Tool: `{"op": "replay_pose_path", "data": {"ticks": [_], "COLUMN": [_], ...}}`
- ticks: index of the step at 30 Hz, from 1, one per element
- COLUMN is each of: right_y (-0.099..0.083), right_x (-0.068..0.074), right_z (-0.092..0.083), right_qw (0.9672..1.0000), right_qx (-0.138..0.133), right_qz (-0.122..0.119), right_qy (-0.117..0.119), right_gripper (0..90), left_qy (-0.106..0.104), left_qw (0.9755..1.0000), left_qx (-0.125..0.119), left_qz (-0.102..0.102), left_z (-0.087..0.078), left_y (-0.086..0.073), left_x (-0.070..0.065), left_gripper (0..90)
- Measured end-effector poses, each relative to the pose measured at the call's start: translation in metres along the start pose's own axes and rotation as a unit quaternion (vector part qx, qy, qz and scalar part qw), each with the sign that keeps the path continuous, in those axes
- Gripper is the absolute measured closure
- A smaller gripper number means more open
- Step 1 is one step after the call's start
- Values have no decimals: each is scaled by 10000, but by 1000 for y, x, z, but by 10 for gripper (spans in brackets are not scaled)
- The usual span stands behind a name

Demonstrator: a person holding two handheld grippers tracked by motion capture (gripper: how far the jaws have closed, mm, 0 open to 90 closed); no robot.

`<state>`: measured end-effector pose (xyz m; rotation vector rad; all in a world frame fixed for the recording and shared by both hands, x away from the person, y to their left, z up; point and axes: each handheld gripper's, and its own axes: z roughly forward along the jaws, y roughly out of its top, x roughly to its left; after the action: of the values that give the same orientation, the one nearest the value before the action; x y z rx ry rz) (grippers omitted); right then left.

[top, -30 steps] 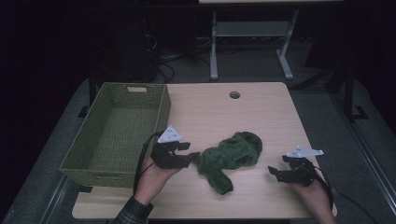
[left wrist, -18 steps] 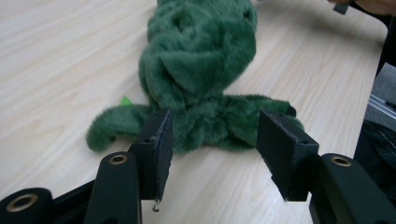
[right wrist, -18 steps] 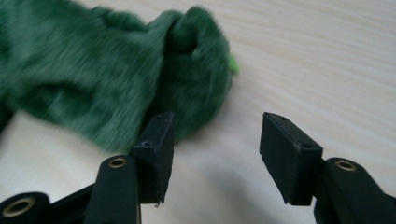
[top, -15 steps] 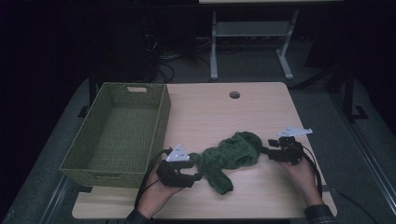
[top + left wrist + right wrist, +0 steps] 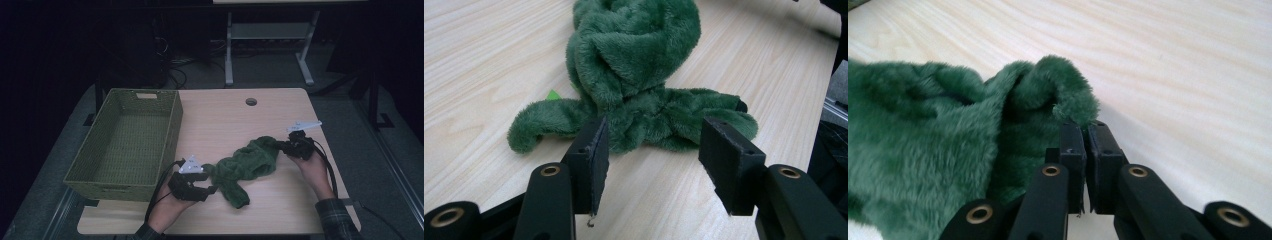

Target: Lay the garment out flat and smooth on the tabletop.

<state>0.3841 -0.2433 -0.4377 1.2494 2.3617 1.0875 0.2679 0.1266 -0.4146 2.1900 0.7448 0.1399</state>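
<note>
A green fuzzy cloth (image 5: 247, 165) lies crumpled on the wooden table (image 5: 225, 120), right of centre. At its right end, my right gripper (image 5: 283, 147) has just closed its jaws. In the right gripper view the gripper (image 5: 1083, 134) is shut on a folded edge of the cloth (image 5: 923, 150). My left gripper (image 5: 212, 188) sits low at the cloth's near-left end. In the left gripper view it (image 5: 651, 145) stands open, the pads (image 5: 594, 160) just short of the cloth (image 5: 634, 60) and not touching it.
A green woven basket (image 5: 174, 127) stands on the table's left side and has nothing in it. A round cable hole (image 5: 251, 101) sits near the far edge. Bare tabletop lies beyond the cloth, and a metal frame stands on the floor behind the table.
My right gripper moved left and away from the near-right corner to the cloth's right end and closed on its edge. My left gripper came down nearer the front edge, beside the cloth.
</note>
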Motion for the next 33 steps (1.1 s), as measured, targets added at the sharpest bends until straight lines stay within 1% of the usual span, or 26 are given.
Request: {"op": "replay_pose_path", "data": {"ticks": [1, 2, 5, 8, 11, 12, 13, 14, 15, 16, 17, 18, 19, 20, 21, 22, 24, 25, 26, 27, 28, 29, 31, 32, 33], "right_y": [13, 19, 41, 62, 81, 81, 90, 95, 98, 100, 100, 102, 103, 103, 102, 102, 97, 90, 85, 85, 75, 70, 58, 53, 53], "right_x": [-2, -4, -9, -14, -19, -19, -22, -23, -24, -24, -24, -25, -25, -25, -24, -24, -24, -23, -22, -22, -17, -14, -5, 0, 0], "right_z": [3, 5, 13, 27, 43, 43, 53, 59, 63, 67, 67, 70, 70, 65, 60, 60, 48, 36, 31, 31, 21, 17, 9, 5, 5], "right_qw": [9999, 9998, 9996, 9992, 9990, 9990, 9990, 9990, 9989, 9989, 9989, 9991, 9993, 9995, 9997, 9997, 9997, 9998, 9998, 9998, 9997, 9997, 9994, 9992, 9992], "right_qx": [12, 7, 37, 95, 138, 138, 160, 203, 204, 165, 165, 202, 172, 81, 26, 26, -134, -192, -216, -216, -220, -207, -218, -214, -214], "right_qz": [-136, -173, -241, -336, -348, -348, -341, -321, -305, -302, -302, -239, -200, -161, -88, -88, -53, 49, 21, 21, 10, -5, -88, -116, -116], "right_qy": [-54, -66, -112, -179, -230, -230, -245, -251, -297, -313, -313, -272, -277, -265, -232, -232, -195, -47, -27, -27, 88, 148, 237, 315, 315], "right_gripper": [865, 865, 866, 865, 865, 865, 864, 864, 863, 843, 843, 773, 703, 584, 571, 571, 550, 560, 569, 569, 577, 577, 577, 577, 577], "left_qy": [-5, -14, -44, -72, -97, -97, -108, -120, -132, -141, -141, -147, -155, -155, -150, -150, -153, -146, -143, -143, -132, -130, -117, -110, -110], "left_qw": [10000, 10000, 10000, 10000, 9999, 9999, 9999, 9999, 9999, 9999, 9999, 9999, 9999, 9999, 9998, 9998, 9999, 9998, 9999, 9999, 9999, 9999, 9999, 9999, 9999], "left_qx": [-11, 11, 12, 4, -36, -36, -36, -6, 1, 8, 8, 30, 37, 38, 66, 66, 43, 70, 67, 67, 65, 69, 85, 119, 119], "left_qz": [-2, 32, 18, 12, -2, -2, -17, 4, 13, 20, 20, 54, 55, 49, 57, 57, 48, 69, 64, 64, 32, 34, 15, 42, 42], "left_z": [0, 0, 1, 1, 2, 2, 2, 2, 4, 4, 4, 4, 5, 6, 7, 7, 9, 9, 10, 10, 10, 11, 11, 11, 11], "left_y": [0, 0, 0, 0, 1, 1, 1, 1, 1, 0, 0, 0, 0, 0, 0, 0, -1, -1, -1, -1, -1, -1, -2, -2, -2], "left_x": [0, 0, 0, -1, -2, -2, -3, -3, -3, -3, -3, -3, -3, -3, -3, -3, -3, -4, -4, -4, -4, -4, -3, -2, -2], "left_gripper": [454, 454, 453, 453, 454, 454, 454, 453, 454, 453, 454, 454, 453, 454, 453, 453, 453, 454, 454, 454, 453, 454, 454, 454, 454]}}
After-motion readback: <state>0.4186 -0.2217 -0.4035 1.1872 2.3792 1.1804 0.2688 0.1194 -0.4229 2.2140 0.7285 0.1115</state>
